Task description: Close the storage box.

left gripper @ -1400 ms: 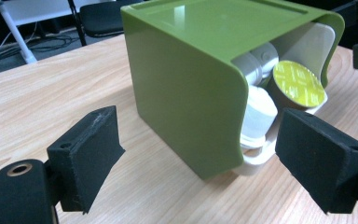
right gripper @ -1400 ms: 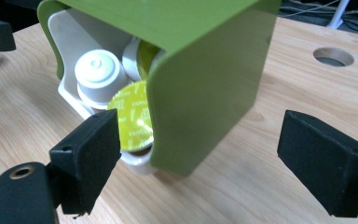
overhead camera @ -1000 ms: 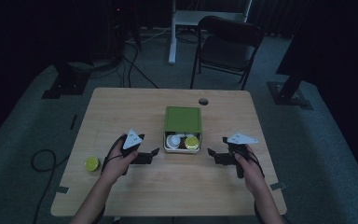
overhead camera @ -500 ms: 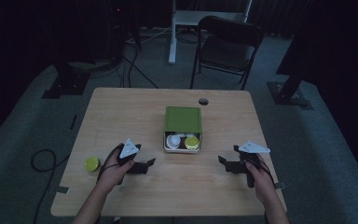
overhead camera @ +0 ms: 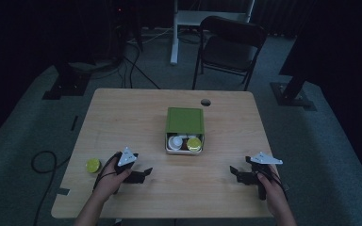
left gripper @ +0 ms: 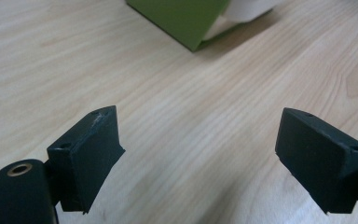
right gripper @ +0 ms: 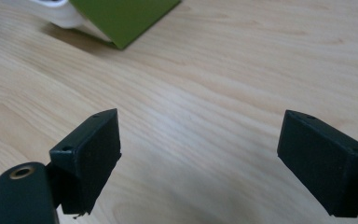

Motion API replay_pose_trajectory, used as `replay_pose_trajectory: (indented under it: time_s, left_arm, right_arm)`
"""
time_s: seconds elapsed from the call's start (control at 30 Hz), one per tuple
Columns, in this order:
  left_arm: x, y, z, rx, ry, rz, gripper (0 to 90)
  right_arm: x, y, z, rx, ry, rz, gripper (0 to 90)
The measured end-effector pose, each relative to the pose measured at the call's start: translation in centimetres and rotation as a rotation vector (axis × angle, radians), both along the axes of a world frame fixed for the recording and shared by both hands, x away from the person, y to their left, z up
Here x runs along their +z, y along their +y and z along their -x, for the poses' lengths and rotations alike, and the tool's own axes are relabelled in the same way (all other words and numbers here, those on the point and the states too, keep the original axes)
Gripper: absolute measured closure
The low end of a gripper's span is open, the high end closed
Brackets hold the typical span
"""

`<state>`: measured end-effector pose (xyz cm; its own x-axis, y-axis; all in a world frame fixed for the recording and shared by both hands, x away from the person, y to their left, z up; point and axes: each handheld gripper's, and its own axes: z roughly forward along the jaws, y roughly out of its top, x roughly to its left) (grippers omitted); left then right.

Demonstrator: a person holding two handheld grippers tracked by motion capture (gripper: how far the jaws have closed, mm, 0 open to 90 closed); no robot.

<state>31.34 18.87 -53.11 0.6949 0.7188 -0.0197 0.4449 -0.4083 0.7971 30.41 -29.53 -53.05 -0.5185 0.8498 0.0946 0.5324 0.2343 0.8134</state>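
Note:
A green box (overhead camera: 185, 120) sits mid-table, its near end open on a white cup (overhead camera: 174, 141) and a yellow-lidded pot (overhead camera: 193, 143). My left gripper (overhead camera: 143, 175) rests low over the wood, left of and nearer than the box. It is open, with bare wood between its pads (left gripper: 93, 154). The box's green corner (left gripper: 182, 18) lies ahead of the left gripper (left gripper: 198, 158). My right gripper (overhead camera: 236, 175) is low at the near right, open and empty (right gripper: 198, 161). Ahead of it are the green box (right gripper: 121, 16) and a white rim (right gripper: 56, 11).
A small yellow lid (overhead camera: 93, 165) lies near the table's left edge, beside my left hand. The wooden table (overhead camera: 136, 117) has a cable hole (overhead camera: 205, 102) at the back. A folding chair (overhead camera: 231, 47) stands behind it and a cable (overhead camera: 42, 160) loops on the floor at left.
Both hands have drawn back from the box toward the table's near edge and sunk lower. The right one also shifted to the right. The jaws stand as wide as before.

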Motion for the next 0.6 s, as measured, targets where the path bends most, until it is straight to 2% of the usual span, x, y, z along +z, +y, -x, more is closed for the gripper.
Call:
replay_pose_trajectory:
  time_s: [0.1,0.2,0.6]
  left_arm:
    - [-0.2,0.2,0.4,-0.008,0.013,-0.004,14.2]
    - [-0.5,0.4,0.8,-0.013,0.028,-0.027,14.2]
    - [-0.8,1.3,2.0,0.006,0.052,-0.055,14.2]
  right_arm:
    - [-0.3,-0.6,0.4,-0.015,0.009,0.001,12.9]
    - [-0.6,-1.0,0.8,-0.024,0.018,0.012,12.9]
    - [-1.3,-2.7,2.2,-0.085,0.041,0.024,12.9]
